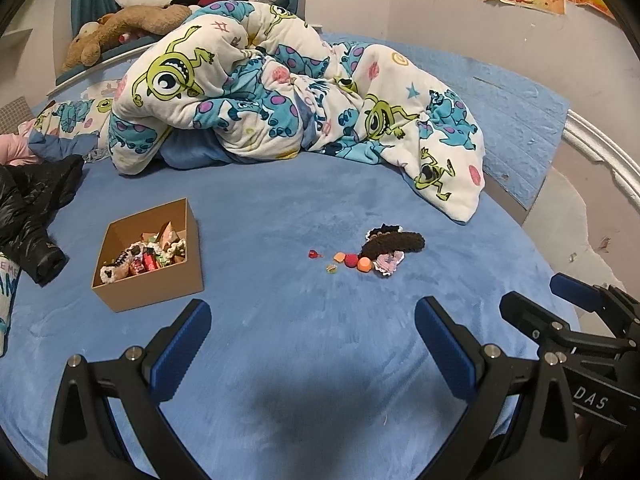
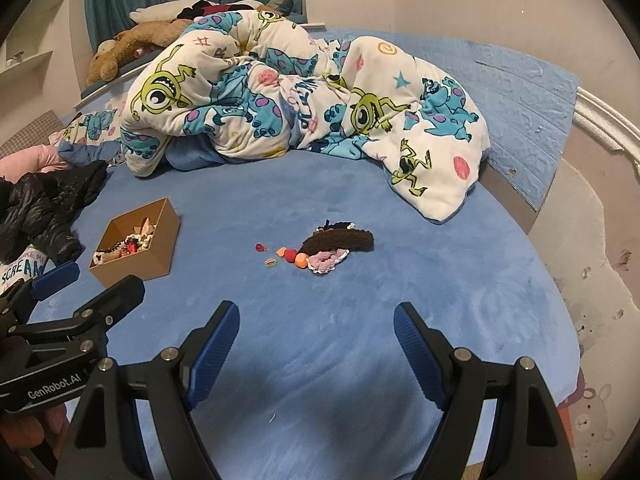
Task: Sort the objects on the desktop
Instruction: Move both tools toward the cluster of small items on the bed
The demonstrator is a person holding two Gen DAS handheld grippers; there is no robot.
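Note:
A brown cardboard box (image 1: pixel 192 264) (image 2: pixel 160 254) with several small trinkets in it sits on the blue bed at the left. A small pile lies mid-bed: a dark brown fuzzy hair piece (image 1: pixel 396 242) (image 2: pixel 340 240), a pink-white crochet item (image 1: pixel 387 264) (image 2: pixel 326 261), an orange ball (image 1: pixel 364 265) (image 2: pixel 301 259), a red ball (image 1: pixel 351 260) (image 2: pixel 289 255), a small red piece (image 1: pixel 314 255) (image 2: pixel 260 247) and a striped bead (image 1: pixel 331 268) (image 2: pixel 270 262). My left gripper (image 1: pixel 312 332) (image 2: pixel 84 292) is open and empty, short of the pile. My right gripper (image 2: pixel 316 336) (image 1: pixel 536 300) is open and empty too.
A crumpled cartoon-print blanket (image 1: pixel 280 88) (image 2: pixel 304 92) fills the back of the bed. A black jacket (image 1: pixel 32 208) (image 2: pixel 44 208) lies at the left edge. A brown plush toy (image 1: pixel 120 28) rests by the headboard. The bed edge (image 1: pixel 600 152) curves at the right.

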